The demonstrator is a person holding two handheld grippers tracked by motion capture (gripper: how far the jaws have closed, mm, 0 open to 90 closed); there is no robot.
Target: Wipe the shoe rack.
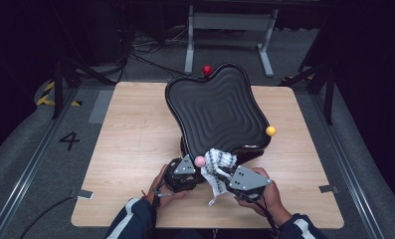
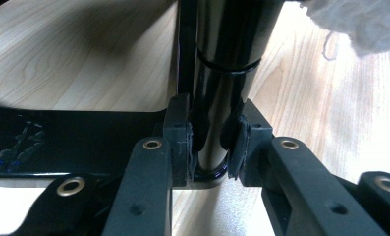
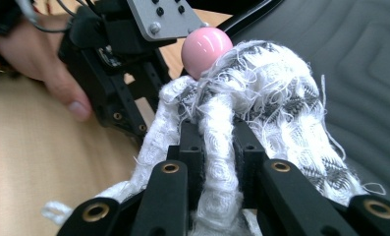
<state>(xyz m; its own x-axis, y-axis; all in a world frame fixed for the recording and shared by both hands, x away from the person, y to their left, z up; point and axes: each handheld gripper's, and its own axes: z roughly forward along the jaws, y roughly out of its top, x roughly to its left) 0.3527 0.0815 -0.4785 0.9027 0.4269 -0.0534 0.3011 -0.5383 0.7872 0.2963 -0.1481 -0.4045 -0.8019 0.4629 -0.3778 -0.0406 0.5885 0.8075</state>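
A black, ripple-surfaced board (image 1: 220, 109) stands tilted on a stand on the wooden table (image 1: 130, 134). It carries a red ball (image 1: 206, 69) at the far corner, a yellow ball (image 1: 270, 131) at the right and a pink ball (image 1: 200, 161) at the near corner. My left gripper (image 1: 182, 173) is shut on the stand's glossy black post (image 2: 222, 59), with the pads (image 2: 182, 140) pressed on both sides of it. My right gripper (image 1: 227, 175) is shut on a white frayed cloth (image 1: 217, 167). In the right gripper view that cloth (image 3: 261, 93) bunches against the pink ball (image 3: 206, 49) and the board's near edge.
A grey metal frame (image 1: 230, 22) and cables lie on the floor beyond the table. A "4" marker (image 1: 69, 140) is on the floor at the left. Bare tabletop lies left and right of the board.
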